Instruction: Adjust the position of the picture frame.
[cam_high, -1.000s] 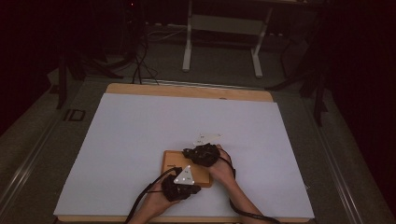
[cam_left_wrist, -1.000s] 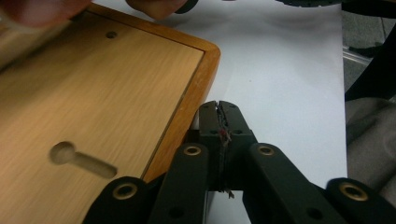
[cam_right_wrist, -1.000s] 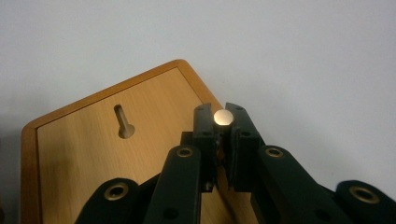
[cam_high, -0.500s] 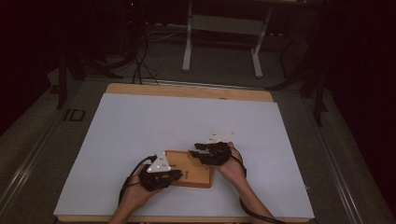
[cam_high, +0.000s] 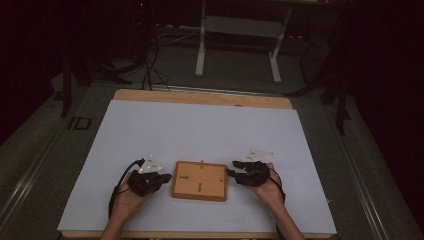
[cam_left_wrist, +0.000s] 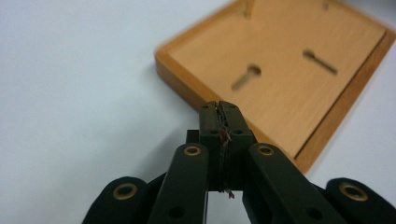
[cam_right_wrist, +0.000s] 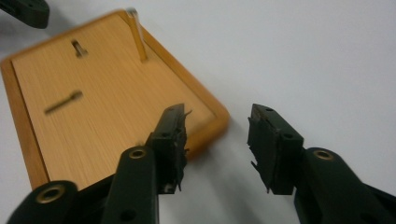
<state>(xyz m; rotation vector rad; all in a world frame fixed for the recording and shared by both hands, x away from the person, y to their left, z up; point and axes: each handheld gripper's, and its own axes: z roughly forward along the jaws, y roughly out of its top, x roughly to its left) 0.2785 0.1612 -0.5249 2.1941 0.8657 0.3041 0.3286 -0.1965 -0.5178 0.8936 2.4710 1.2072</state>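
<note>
Both grippers now off the wooden frame back

We see the left gripper (cam_high: 167, 177) and right gripper (cam_high: 230, 172) drawn apart since a second ago, flanking the wooden frame back (cam_high: 200, 180) (flat on the white table (cam_high: 200, 130)); left jaws pressed together, empty, right jaws just opening, nothing between.

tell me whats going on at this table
A person sits at a white-covered table with a hand-held gripper in each hand, working on a flat wooden board that lies face up between them. The left hand-held gripper is shut with nothing in it, just off the board's left edge. The right hand-held gripper sits at the board's right edge; its jaws have just been opening and nothing is between them. Neither is touching the board right now.
</note>
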